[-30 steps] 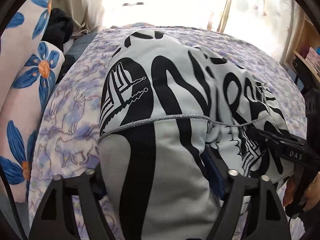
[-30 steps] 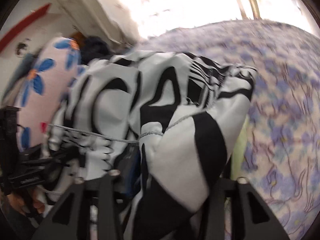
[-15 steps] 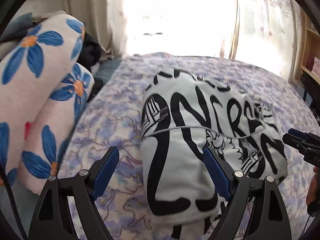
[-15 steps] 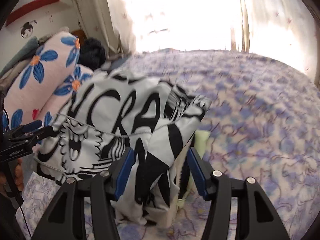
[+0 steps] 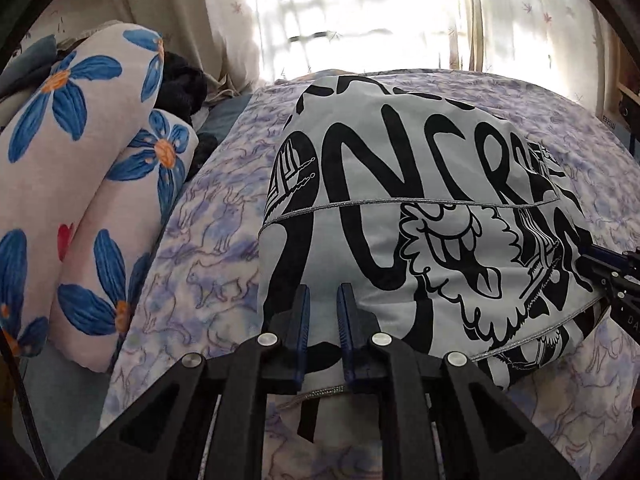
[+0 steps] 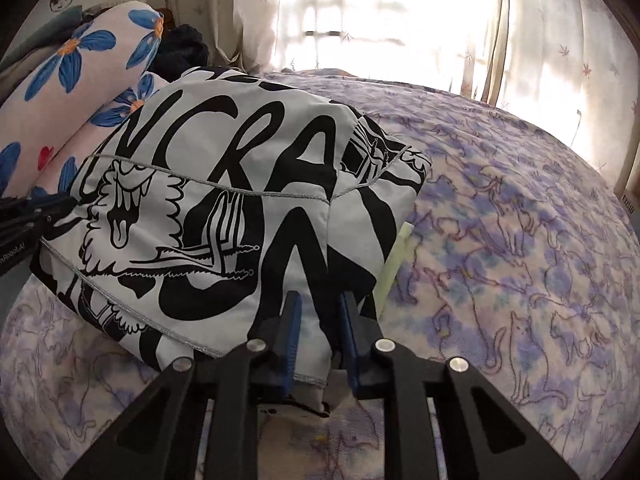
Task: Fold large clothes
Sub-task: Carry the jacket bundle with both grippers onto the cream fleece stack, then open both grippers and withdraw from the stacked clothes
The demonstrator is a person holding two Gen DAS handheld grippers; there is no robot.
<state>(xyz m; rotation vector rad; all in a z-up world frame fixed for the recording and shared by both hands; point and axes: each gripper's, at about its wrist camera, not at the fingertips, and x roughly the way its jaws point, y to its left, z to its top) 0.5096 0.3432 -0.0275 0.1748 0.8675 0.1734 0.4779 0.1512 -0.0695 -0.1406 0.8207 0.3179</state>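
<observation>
The left tongs (image 5: pixel 323 320) are closing, their blue pads pinching the near left edge of the folded garment (image 5: pixel 420 240), with a fold of cloth between them. The right tongs (image 6: pixel 318 328) are closing too, clamped on the near right edge of the same garment (image 6: pixel 224 216), grey cloth bunched between the pads.

The garment is pale grey with heavy black graffiti lettering and a cartoon figure with a hanging tongue. In the right wrist view the letters "NCRA" can be read across its top; in the left wrist view the letters bend too much to read surely. A thin silvery seam runs across it. It lies folded in a thick bundle on the bed (image 5: pixel 208 264), near the left side, with a slip of pale green (image 6: pixel 396 264) showing under its right edge.

Each tool appears in the other's view at the garment's far side: the right one (image 5: pixel 612 272) carries white letters cut off at the frame edge, "DA" at most; the left one (image 6: pixel 24 220) bears a small white label, partly cut off, too small to read surely.

The bedspread is lilac with outlined cats. Beside the garment lie two rolled bolsters (image 5: pixel 80 184) printed with blue flowers, a dark bundle (image 5: pixel 182 88) behind them, and bright curtains (image 5: pixel 360 16) beyond.
</observation>
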